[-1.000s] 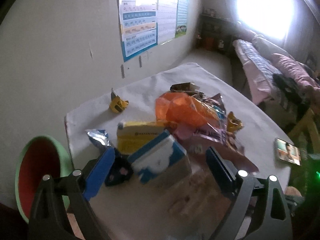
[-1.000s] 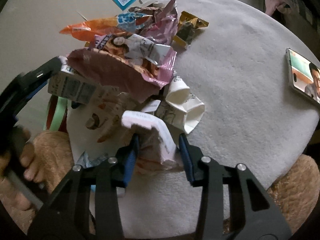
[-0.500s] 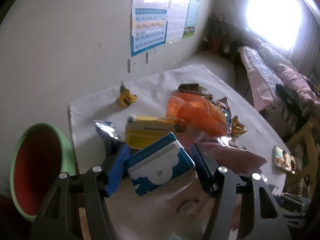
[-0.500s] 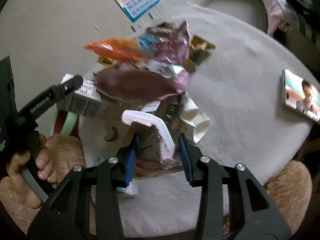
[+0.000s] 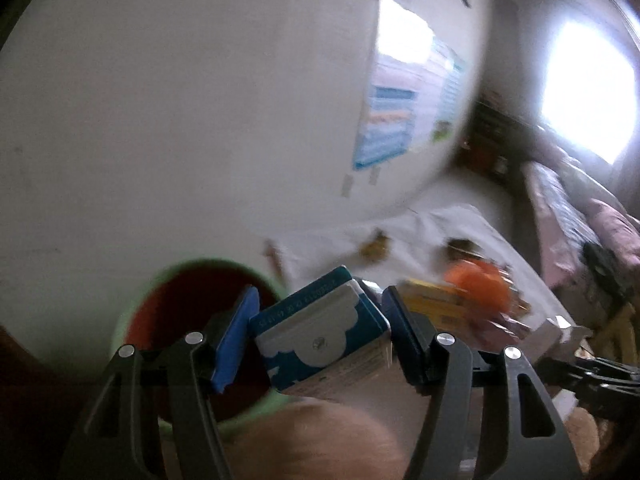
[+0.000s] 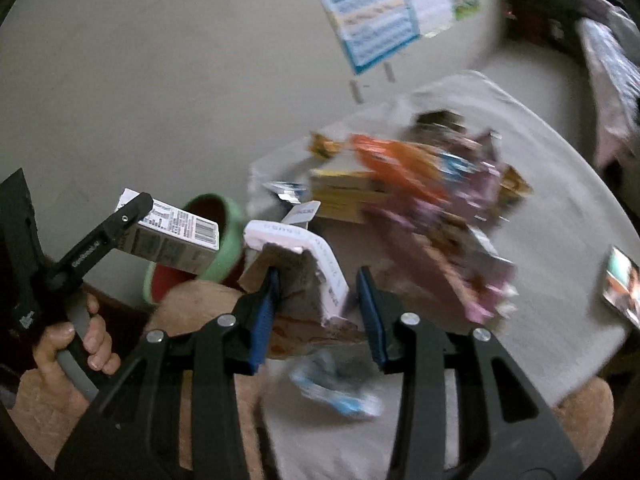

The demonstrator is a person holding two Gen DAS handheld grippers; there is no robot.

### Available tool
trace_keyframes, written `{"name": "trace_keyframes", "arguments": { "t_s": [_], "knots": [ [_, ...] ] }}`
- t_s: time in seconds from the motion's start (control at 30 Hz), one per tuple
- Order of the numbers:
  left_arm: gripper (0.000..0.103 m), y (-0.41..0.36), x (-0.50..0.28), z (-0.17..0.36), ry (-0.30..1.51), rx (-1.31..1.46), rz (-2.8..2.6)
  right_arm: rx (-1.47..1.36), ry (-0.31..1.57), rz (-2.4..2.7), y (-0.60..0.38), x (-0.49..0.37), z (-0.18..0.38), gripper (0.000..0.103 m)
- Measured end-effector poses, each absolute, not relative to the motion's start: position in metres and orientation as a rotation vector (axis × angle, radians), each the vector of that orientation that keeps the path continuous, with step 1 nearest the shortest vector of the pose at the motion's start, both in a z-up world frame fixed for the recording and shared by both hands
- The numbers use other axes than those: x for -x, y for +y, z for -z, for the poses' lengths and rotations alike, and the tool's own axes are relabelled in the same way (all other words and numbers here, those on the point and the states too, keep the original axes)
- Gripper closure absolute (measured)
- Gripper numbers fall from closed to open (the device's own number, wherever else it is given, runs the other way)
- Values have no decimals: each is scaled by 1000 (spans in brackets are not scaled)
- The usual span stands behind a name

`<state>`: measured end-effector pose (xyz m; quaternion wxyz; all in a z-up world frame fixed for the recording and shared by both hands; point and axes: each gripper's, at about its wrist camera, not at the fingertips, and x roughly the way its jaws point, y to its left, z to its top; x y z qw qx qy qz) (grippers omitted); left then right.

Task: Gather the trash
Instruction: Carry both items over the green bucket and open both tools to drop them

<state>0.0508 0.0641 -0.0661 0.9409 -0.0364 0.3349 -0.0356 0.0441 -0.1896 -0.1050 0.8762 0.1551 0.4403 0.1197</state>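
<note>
a: your left gripper (image 5: 320, 336) has its blue pads clamped on the blue-and-white cardboard carton (image 5: 324, 340), a boxy thing with a round foil seal. it hangs just right of the round green-rimmed bin with the red inside (image 5: 188, 320).

b: and your right gripper (image 6: 316, 312)?

a: its jaws stand narrow, holding the torn pink-and-white cardboard box (image 6: 300, 264), with raw brown board showing at the ripped edge. it's off the cloth.

b: where's the rest of the trash?

a: the pile of crinkly foil and plastic wrappers (image 6: 432, 184), orange, pink and yellow, lies far on the round table under a pale grey cloth (image 6: 560, 208). a small blue-and-white wrapper (image 6: 340, 392) sits near you, close to the table's edge.

b: room to move?

a: the bin stands at the table's left edge, against the bare wall. the cloth to the right of the pile is open.

b: what does one view add?

a: only the right wrist view shows your left hand (image 6: 76, 344) gripping the handle, the carton's barcode side, and the phone with a lit screen (image 6: 622, 288) at the right rim. the left wrist view is blurred but looks straight into the bin's mouth.
</note>
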Motion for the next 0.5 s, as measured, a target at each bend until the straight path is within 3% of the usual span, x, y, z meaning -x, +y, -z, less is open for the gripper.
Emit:
{"name": "trace_keyframes", "arguments": {
  "t_s": [0.5],
  "knots": [
    [42,187,-62,93,696,194,-225,-167,955,-488,-46,-115,101,64]
  ]
}}
